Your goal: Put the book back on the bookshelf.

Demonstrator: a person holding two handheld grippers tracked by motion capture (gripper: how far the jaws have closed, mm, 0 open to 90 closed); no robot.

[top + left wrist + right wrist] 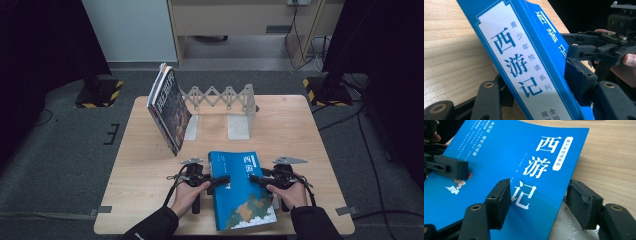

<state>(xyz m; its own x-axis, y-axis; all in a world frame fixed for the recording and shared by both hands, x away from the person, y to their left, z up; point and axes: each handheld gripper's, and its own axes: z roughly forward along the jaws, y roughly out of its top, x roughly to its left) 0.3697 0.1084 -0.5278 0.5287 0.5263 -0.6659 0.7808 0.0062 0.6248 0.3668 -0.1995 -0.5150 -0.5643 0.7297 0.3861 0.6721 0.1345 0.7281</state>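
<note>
A thick blue book [242,190] lies flat near the front edge of the wooden table [300,130], spine to the left. My left gripper [222,180] comes in from the left and clamps its spine edge. In the left gripper view [541,90], one pad [579,82] sits on the cover and the other jaw is tucked under the spine [524,62]. My right gripper [256,178] holds the opposite edge. In the right gripper view [541,203], one pad [499,202] rests on the cover [499,157] and the other [584,205] meets the white page edge.
A dark-covered book [170,107] leans tilted against the left end of a pale expandable bookstand [225,97] at the back of the table. Black-and-yellow striped stand feet [100,95] [325,92] and cables lie on the floor beyond.
</note>
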